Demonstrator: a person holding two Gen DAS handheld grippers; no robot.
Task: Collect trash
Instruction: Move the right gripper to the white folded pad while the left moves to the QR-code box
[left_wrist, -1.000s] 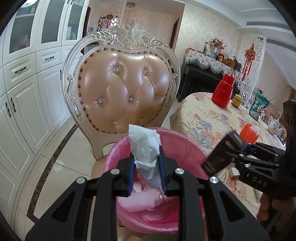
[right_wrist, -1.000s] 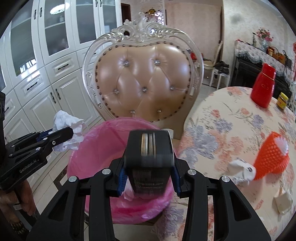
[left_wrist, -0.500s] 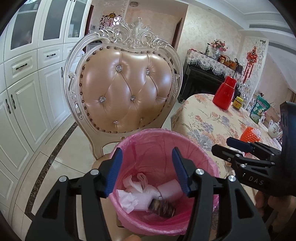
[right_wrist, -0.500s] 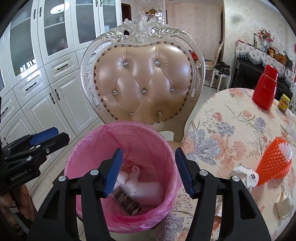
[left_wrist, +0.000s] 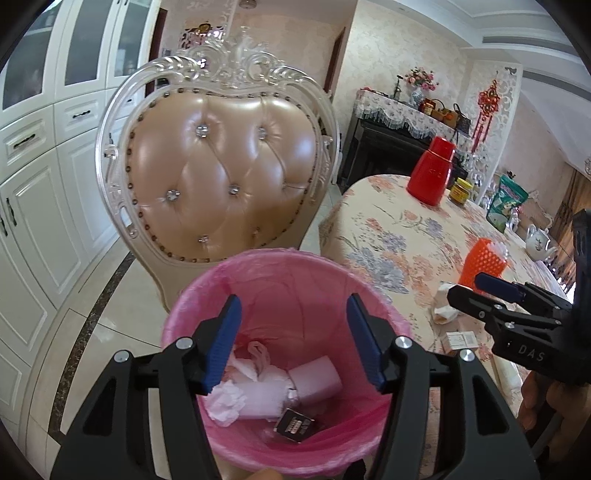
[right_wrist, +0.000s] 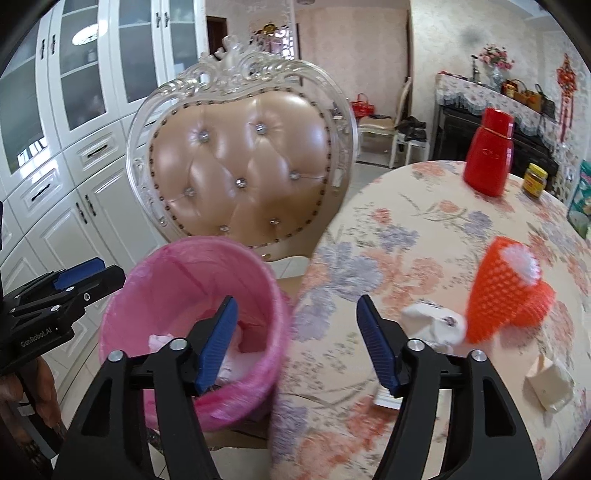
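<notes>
Two drops done: both tools are empty now. A second ago the left tool (left_wrist: 293, 339) was clamped on a crumpled white tissue and the right tool (right_wrist: 297, 341) on a small dark box; both jaws have just been opening, and nothing sits between either pair.

Tissue (left_wrist: 226, 404) and dark box (left_wrist: 295, 428) now lie at the bottom of the pink-lined bin (left_wrist: 369, 280), among other paper scraps and a pale roll. The bin stands on the chair (left_wrist: 221, 177) seat, just beside the surface (right_wrist: 406, 229) edge.

Left tool hangs over the bin mouth, jaws apart. Right tool has swung off the bin toward the surface, jaws apart, now straddling the bin rim and the tablecloth edge in its own view.

Still on the surface: a crumpled white wrapper (right_wrist: 434, 319) touching the orange foam net (right_wrist: 509, 291), a small card or packet (right_wrist: 386, 400) partly hidden behind the right finger, and a cream-coloured piece (right_wrist: 548, 382) near the right edge. Can't tell if that last one is trash.

Judgement: task is partway through, and the wrapper is the likely next pick for the right tool. Red flask (right_wrist: 489, 162) and jar (right_wrist: 535, 181) stand well apart and look like keepers.
</notes>
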